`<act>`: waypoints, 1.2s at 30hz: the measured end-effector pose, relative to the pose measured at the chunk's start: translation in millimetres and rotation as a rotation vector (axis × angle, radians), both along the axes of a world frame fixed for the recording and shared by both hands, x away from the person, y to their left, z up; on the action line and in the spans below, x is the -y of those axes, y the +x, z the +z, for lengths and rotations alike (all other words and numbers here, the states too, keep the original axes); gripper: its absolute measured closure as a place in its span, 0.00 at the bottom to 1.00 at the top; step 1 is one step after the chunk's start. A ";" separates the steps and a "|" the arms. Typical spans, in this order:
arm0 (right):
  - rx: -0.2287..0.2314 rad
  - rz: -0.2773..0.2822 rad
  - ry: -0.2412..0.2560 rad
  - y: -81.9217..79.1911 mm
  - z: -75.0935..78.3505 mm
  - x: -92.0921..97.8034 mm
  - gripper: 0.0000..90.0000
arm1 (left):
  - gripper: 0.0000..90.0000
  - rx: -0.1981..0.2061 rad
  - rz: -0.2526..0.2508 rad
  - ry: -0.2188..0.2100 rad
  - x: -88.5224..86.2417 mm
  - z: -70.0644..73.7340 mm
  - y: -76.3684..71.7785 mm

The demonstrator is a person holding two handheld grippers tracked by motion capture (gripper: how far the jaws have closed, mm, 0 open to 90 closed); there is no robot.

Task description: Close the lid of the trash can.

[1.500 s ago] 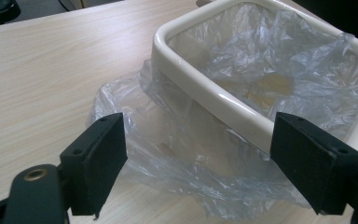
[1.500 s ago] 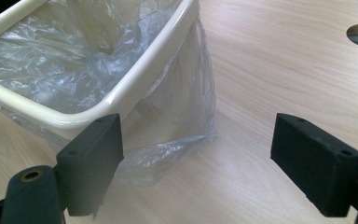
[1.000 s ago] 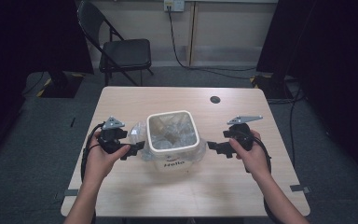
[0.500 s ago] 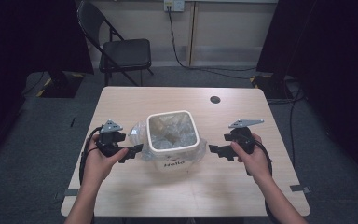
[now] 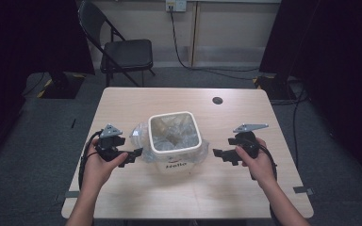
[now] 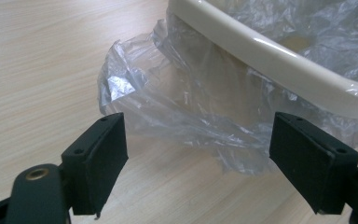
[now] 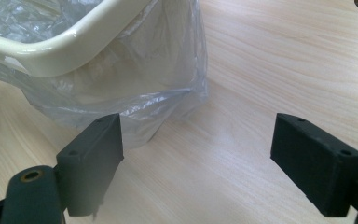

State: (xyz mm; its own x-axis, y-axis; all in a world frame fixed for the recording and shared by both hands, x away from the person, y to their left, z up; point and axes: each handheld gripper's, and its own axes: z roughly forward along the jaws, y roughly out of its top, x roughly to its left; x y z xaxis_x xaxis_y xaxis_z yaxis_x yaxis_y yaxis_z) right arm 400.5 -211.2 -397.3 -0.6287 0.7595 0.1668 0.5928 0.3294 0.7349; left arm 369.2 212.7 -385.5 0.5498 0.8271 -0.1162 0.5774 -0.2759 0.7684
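From the high view, the little white bin (image 5: 174,136) sits mid-table with a clear plastic liner (image 5: 139,137) draped over its rim and bunched out on the left side. The left gripper (image 5: 134,154) is right up against that bunched plastic; the right gripper (image 5: 217,154) sits a bit off the bin's other side.

Left gripper view: jaws are spread wide with nothing between them, and the loose fold of liner (image 6: 168,116) hangs just ahead, down on the table (image 6: 42,56). If it closes here I reckon it only catches a thin edge of film, which could slip out or tear.

Right gripper view: also wide open and holding nothing, with the liner's skirt (image 7: 140,107) off toward its left jaw and bare wood in the middle. A pinch from here probably misses, or nudges the light bin (image 7: 70,46) sideways. And if one side pulls harder than the other, the bin could tip.
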 end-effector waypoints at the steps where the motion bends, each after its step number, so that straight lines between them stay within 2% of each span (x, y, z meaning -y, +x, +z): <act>1: -0.001 0.000 0.001 -0.6 -0.4 0.1 0.18 | 0.21 0.000 0.001 -0.005 0.0 -0.4 -0.5; 2: -0.004 0.003 0.000 -1.2 -0.7 0.2 0.18 | 0.21 -0.002 0.005 -0.014 0.4 -0.9 -1.0; 5: -0.003 0.012 -0.008 -1.7 -2.3 1.4 0.18 | 0.21 -0.004 -0.002 0.002 0.7 -1.7 -1.7; 6: -0.005 0.010 -0.007 -1.9 -2.9 2.1 0.18 | 0.21 -0.004 0.003 -0.012 1.4 -2.7 -1.7; 14: -0.011 0.001 -0.006 -2.8 -8.8 9.7 0.18 | 0.21 -0.015 -0.004 0.006 1.9 -8.4 -2.4; 15: -0.012 -0.001 -0.006 -3.1 -9.8 10.1 0.18 | 0.21 -0.016 0.004 -0.008 2.7 -9.5 -3.0; 20: -0.018 -0.002 -0.009 -4.6 -15.0 12.1 0.18 | 0.21 -0.020 0.001 0.002 0.0 -13.6 -4.0; 30: -0.022 0.006 0.006 -8.1 -19.3 17.6 0.18 | 0.21 -0.028 0.011 -0.010 -5.1 -20.6 -7.9; 36: -0.011 0.008 0.007 -11.2 -19.2 22.6 0.18 | 0.21 -0.031 0.016 -0.004 -6.8 -24.7 -9.2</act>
